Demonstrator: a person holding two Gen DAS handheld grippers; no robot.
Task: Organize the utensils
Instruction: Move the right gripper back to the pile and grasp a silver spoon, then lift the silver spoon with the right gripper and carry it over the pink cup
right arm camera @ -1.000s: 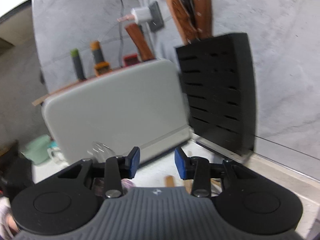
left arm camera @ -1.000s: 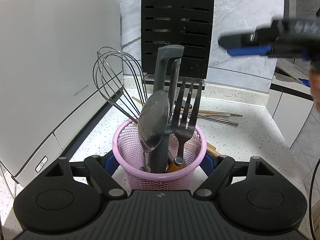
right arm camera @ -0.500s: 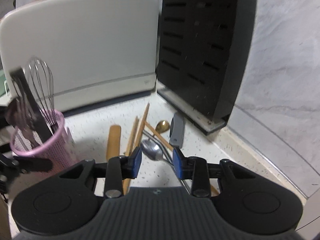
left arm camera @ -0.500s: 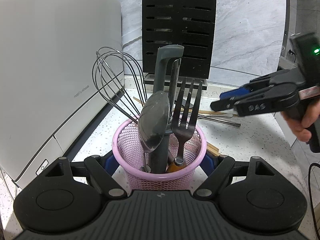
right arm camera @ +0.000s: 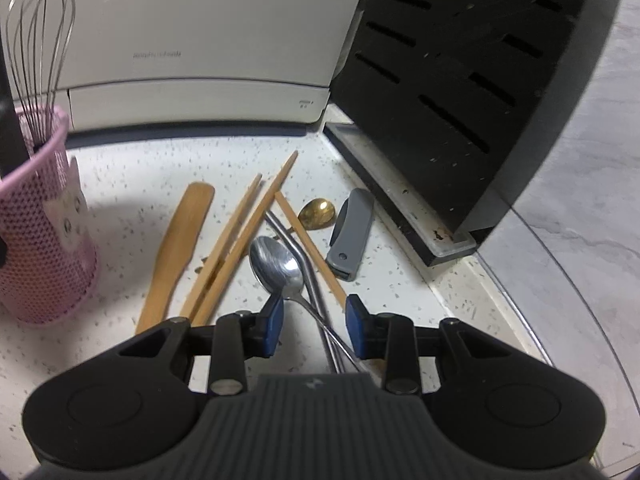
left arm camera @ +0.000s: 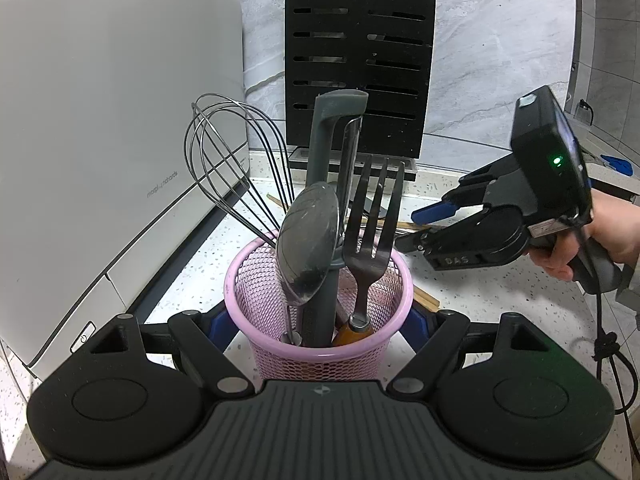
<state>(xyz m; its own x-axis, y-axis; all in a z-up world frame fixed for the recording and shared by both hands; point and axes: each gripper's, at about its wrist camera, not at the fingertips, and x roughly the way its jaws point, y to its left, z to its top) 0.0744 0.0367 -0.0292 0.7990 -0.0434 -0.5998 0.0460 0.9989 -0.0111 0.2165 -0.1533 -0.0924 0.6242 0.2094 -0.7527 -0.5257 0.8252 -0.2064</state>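
A white speckled counter (right arm camera: 132, 184) runs up to a grey marble-patterned wall (left arm camera: 500, 40). A white appliance (left arm camera: 100, 120) stands along one side and a black slotted knife block (left arm camera: 358, 60) in the corner.

The left wrist view shows the pink mesh cup (left arm camera: 320, 344) up close, between the two fingers of the left gripper (left arm camera: 320, 320), whose pads sit against its sides and grip it. Upright in the cup are a whisk (left arm camera: 224, 160), a grey-handled tool (left arm camera: 328, 184), a spoon (left arm camera: 308, 240) and a fork (left arm camera: 372, 232). This view also shows the right gripper (left arm camera: 420, 226) from outside, held in a hand (left arm camera: 600, 236) and tilted down over the counter beyond the cup.

The right wrist view shows what lies loose on the counter: a wooden spatula (right arm camera: 176, 252), wooden chopsticks (right arm camera: 240, 240), a steel spoon (right arm camera: 280, 264), steel chopsticks (right arm camera: 308, 268), a gold spoon (right arm camera: 318, 212) and a grey folded peeler (right arm camera: 352, 232). The right gripper (right arm camera: 315, 320) hangs just over the steel spoon's handle, jaws apart and gripping nothing, with the handle between the fingers (right arm camera: 274, 316). The pink cup stands well apart at the left edge.
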